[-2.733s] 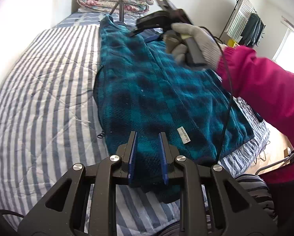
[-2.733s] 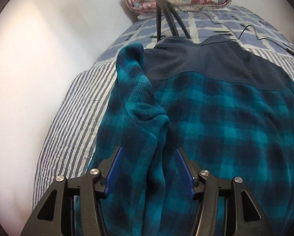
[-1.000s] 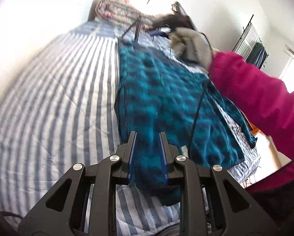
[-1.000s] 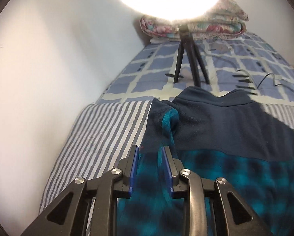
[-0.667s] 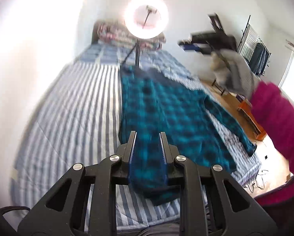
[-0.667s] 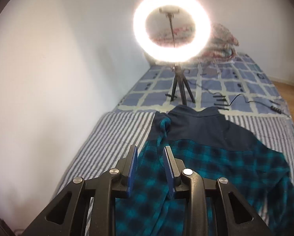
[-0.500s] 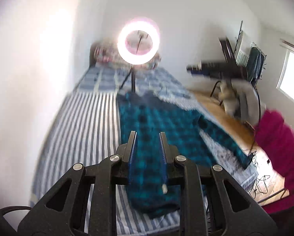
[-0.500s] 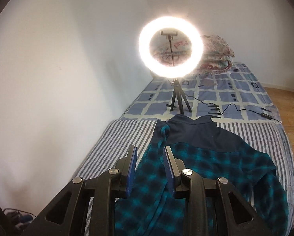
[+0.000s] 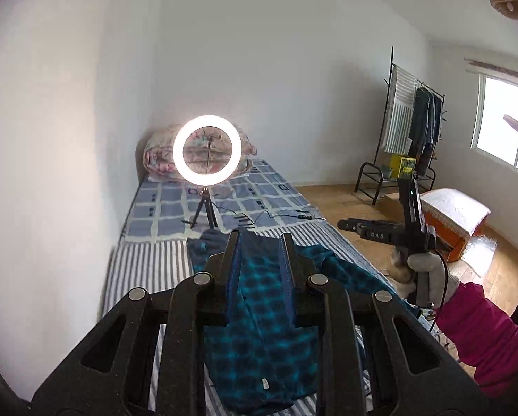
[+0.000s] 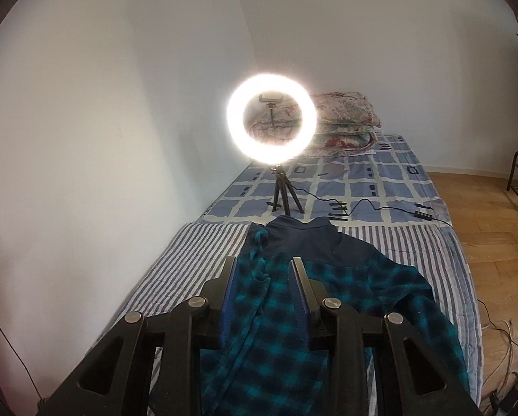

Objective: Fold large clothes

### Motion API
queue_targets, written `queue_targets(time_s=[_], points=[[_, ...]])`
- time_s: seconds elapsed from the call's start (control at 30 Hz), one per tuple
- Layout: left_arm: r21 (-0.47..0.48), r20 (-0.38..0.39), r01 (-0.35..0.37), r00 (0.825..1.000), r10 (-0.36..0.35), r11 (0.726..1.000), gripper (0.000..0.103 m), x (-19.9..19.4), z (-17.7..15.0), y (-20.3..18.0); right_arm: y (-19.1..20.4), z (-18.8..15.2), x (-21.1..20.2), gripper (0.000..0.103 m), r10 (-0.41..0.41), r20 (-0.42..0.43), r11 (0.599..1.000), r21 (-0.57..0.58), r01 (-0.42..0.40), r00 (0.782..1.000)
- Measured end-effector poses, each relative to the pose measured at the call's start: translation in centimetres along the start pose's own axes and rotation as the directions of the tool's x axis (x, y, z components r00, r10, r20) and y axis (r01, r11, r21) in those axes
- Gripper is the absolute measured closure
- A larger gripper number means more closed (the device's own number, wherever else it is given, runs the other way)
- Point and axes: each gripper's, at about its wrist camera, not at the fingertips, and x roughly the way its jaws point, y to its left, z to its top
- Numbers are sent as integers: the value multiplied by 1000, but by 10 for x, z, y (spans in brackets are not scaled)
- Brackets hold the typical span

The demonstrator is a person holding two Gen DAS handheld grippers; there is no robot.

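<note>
A teal and navy plaid fleece jacket (image 9: 259, 332) lies flat along the striped bed, collar at the far end; it also shows in the right wrist view (image 10: 293, 326), with one side folded in lengthwise. My left gripper (image 9: 259, 242) is raised well above the jacket, its jaws a little apart with nothing between them. My right gripper (image 10: 263, 268) is also high above the jacket, jaws a little apart and empty. The right gripper (image 9: 366, 228) shows in the left wrist view, held in a gloved hand over the bed's right edge.
A lit ring light on a small tripod (image 9: 206, 152) stands on the bed beyond the collar, with cables (image 10: 373, 206) beside it. Folded floral quilts (image 10: 345, 118) lie at the head. White wall on the left. A clothes rack (image 9: 411, 128) and wooden floor (image 10: 494, 228) on the right.
Both grippers let go of the jacket and rose up and back from the bed. The jacket's left side now lies folded in.
</note>
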Motion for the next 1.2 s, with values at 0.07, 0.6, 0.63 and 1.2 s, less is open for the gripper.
queue_targets(time_s=[0.07,0.6,0.63,1.2], points=[[21,20,-6,1000,5,1000,83,-8,17,-7,-13,3,-10,72,-17,10,999,27,17,1000],[-154,-301,-3,953,-44,988,65,82,-194,11,-24,-48,41,52,58,-68,998,22,-57,996],[-184,-342,-12,938,-53,983,65,92,-218,15,-17,-54,54,52,65,-91,998,8,-64,994],[-98,-583,-103,812,27,990,65,193,-353,-23,21,-121,227,52,119,-383,991,-15,-136,916]])
